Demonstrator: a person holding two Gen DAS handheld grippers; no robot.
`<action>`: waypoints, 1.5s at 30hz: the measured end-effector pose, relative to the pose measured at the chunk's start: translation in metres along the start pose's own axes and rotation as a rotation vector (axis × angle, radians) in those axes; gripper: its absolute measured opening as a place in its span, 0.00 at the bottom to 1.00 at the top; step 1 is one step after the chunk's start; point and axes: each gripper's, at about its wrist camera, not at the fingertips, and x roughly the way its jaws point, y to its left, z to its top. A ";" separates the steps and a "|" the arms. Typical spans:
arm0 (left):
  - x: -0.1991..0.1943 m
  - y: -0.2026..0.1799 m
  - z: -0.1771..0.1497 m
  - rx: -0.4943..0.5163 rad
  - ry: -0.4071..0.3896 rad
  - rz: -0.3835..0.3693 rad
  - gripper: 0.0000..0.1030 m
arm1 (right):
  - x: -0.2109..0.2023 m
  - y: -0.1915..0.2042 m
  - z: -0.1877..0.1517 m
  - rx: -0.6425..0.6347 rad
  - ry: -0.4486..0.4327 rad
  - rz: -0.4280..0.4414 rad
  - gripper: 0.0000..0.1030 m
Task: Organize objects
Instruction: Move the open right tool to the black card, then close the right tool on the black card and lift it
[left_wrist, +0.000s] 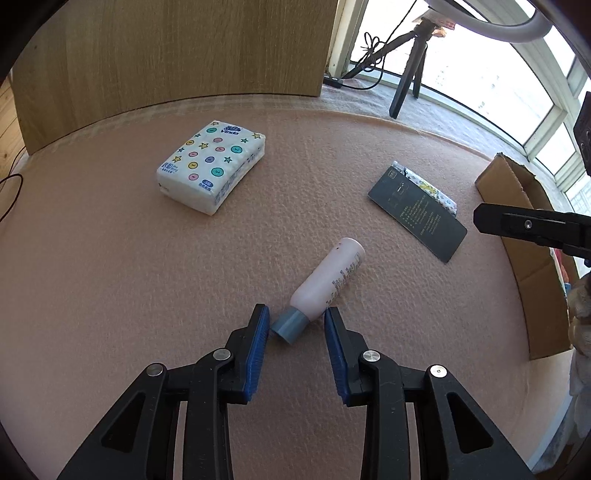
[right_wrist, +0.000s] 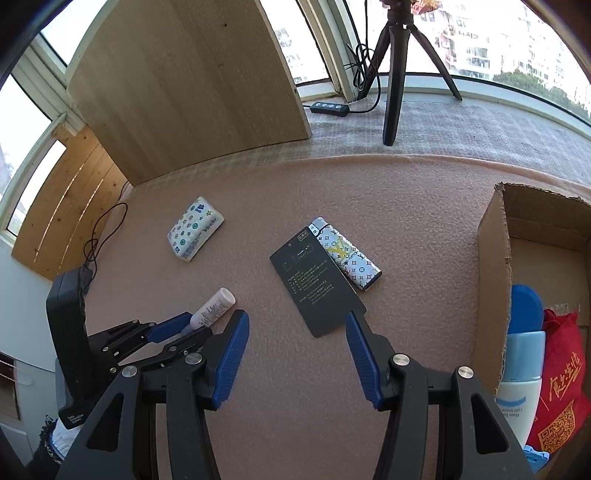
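Observation:
A pale pink bottle (left_wrist: 328, 280) with a blue-grey cap (left_wrist: 290, 326) lies on the pink mat (left_wrist: 110, 277). My left gripper (left_wrist: 297, 314) is open, with the cap between its blue pads and a small gap on each side. In the right wrist view the same bottle (right_wrist: 214, 308) shows between the left gripper's fingers (right_wrist: 166, 330). My right gripper (right_wrist: 295, 319) is open and holds nothing. It hovers just short of a dark card (right_wrist: 314, 284), which overlaps a patterned lighter (right_wrist: 351, 262). A star-print tissue pack (left_wrist: 210, 166) lies further back on the left.
An open cardboard box (right_wrist: 495, 295) on the right holds a blue-and-white bottle (right_wrist: 524, 354) and a red pouch (right_wrist: 561, 387). An upright wooden board (right_wrist: 184, 85), a tripod (right_wrist: 395, 74) and a power strip (right_wrist: 328, 108) stand at the back. A black cable (right_wrist: 107, 236) trails at the left.

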 end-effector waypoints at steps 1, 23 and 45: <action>-0.002 0.004 -0.002 -0.009 0.000 -0.007 0.33 | 0.007 0.000 0.003 -0.009 0.011 -0.012 0.49; -0.019 0.032 -0.019 -0.084 -0.005 -0.067 0.36 | 0.070 0.010 0.030 -0.112 0.111 -0.107 0.49; -0.032 0.024 -0.018 -0.088 -0.018 -0.074 0.36 | 0.084 0.056 0.006 -0.377 0.174 -0.224 0.44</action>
